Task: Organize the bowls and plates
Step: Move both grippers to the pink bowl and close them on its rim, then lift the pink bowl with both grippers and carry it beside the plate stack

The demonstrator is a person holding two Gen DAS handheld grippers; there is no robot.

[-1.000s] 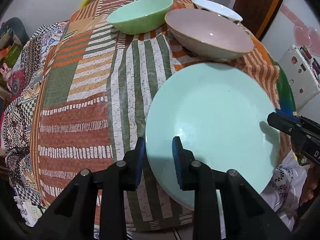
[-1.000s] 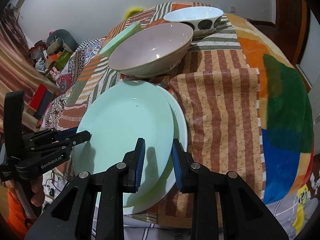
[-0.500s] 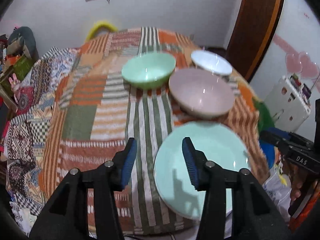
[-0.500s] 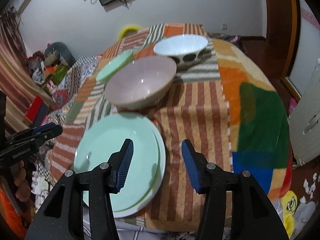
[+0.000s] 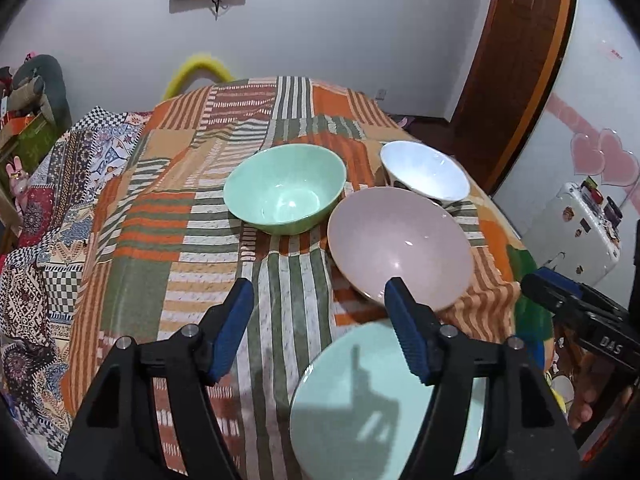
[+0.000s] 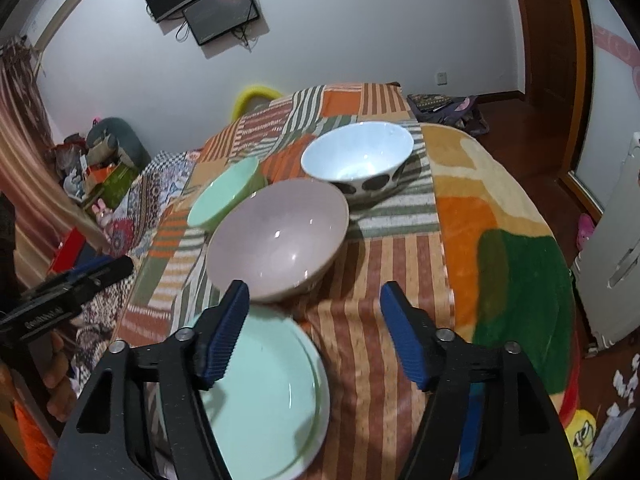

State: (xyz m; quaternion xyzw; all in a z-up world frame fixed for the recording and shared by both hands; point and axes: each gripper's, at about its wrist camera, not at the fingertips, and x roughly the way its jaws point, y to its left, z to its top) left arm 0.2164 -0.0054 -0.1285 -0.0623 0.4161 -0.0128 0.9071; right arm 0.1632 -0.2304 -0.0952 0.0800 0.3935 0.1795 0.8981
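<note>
Both hand-held grippers have let go of the green plate. A second ago each pinched its rim; now the left hand-held gripper and the right hand-held gripper have just been opening, stand wide with nothing between the jaws, and have lifted away. The plate lies flat on a white plate at the near edge of the table, so the plates look stacked. Just beyond it sits the pink bowl, with the green bowl far left and the white bowl far right, all apart and unstacked; nesting them seems the next job.
</note>
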